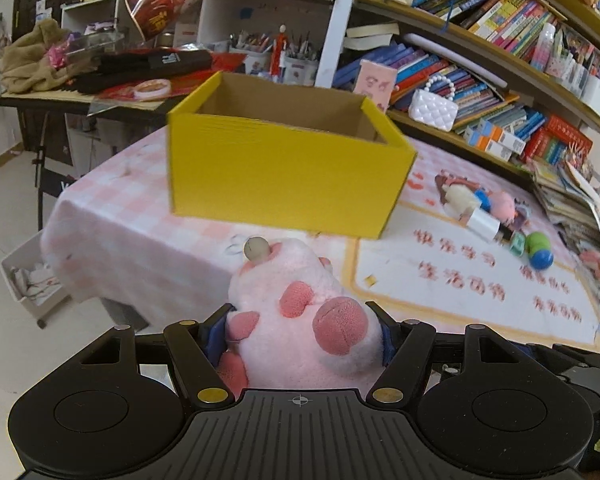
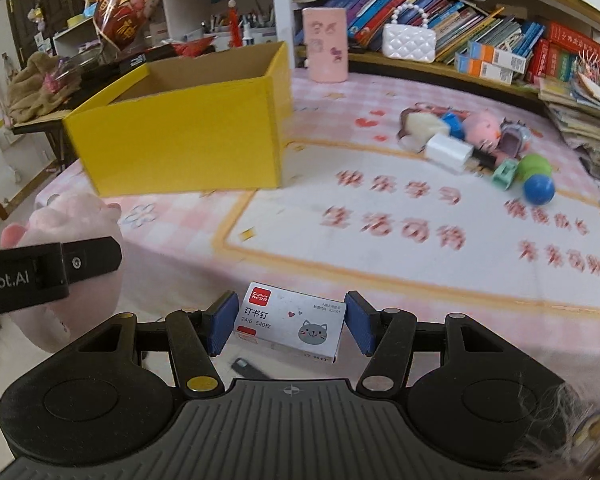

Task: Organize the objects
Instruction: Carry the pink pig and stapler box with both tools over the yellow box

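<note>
Through my left wrist camera, my left gripper (image 1: 304, 328) is clenched on one pink plush toy (image 1: 296, 312), its blue pads pressed into the plush on both sides. One small beige ball (image 1: 256, 249) sits at the toy's far end. At twelve o'clock stands one open yellow box (image 1: 284, 172) on the pink checked tablecloth (image 1: 132, 216); its inside is only partly visible and shows bare cardboard. At two o'clock lies a heap of small toys (image 1: 484, 208), too tangled to count fully, though I make out one white block (image 1: 485, 225), one green ball (image 1: 538, 241) and one blue ball (image 1: 541, 258). One white quilted purse (image 1: 433, 109) sits on the bookshelf beyond.

Through my right wrist camera, my right gripper (image 2: 286, 322) straddles one small staple box (image 2: 290, 320) printed with a grey cat face; the left pad touches it, the right pad shows a thin gap, so I cannot tell whether I am gripping. At nine o'clock is the plush toy (image 2: 72, 216), crossed by my left gripper's black finger (image 2: 88, 258). The yellow box (image 2: 180, 128) is at eleven o'clock, one pink cup (image 2: 326, 44) at twelve, and the toy heap (image 2: 472, 136) at two.
</note>
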The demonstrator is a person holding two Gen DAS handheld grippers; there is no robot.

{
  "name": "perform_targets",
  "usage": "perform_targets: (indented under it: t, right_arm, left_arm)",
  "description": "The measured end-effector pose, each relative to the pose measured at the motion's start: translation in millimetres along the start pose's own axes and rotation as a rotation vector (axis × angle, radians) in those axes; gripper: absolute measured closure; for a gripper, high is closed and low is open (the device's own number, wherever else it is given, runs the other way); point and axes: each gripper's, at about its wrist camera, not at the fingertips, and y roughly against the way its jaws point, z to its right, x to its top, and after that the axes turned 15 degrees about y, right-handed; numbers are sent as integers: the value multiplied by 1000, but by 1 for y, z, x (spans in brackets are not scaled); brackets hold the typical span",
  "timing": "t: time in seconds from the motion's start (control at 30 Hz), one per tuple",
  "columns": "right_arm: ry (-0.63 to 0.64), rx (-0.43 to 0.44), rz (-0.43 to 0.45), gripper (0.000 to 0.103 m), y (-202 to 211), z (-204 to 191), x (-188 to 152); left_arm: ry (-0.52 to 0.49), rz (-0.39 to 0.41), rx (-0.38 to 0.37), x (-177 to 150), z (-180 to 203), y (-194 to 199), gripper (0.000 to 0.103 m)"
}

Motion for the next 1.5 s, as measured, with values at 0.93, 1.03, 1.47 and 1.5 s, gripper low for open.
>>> perform_targets:
  t: [0.93, 1.03, 1.47, 1.5]
  right_arm:
    - [108, -12, 10, 47, 7, -68, 22]
    - [108, -14, 47, 47, 2, -63, 37]
    - [150, -79, 293, 47, -45, -12, 164]
    - [162, -78, 298, 47, -54, -8, 172]
  left_arm:
    - [53, 57, -89, 23, -48, 20, 35]
    - [29, 111, -95, 39, -40, 18, 34]
    - [13, 268, -136, 148, 11, -43, 34]
    - [13, 269, -129, 154, 14, -52, 34]
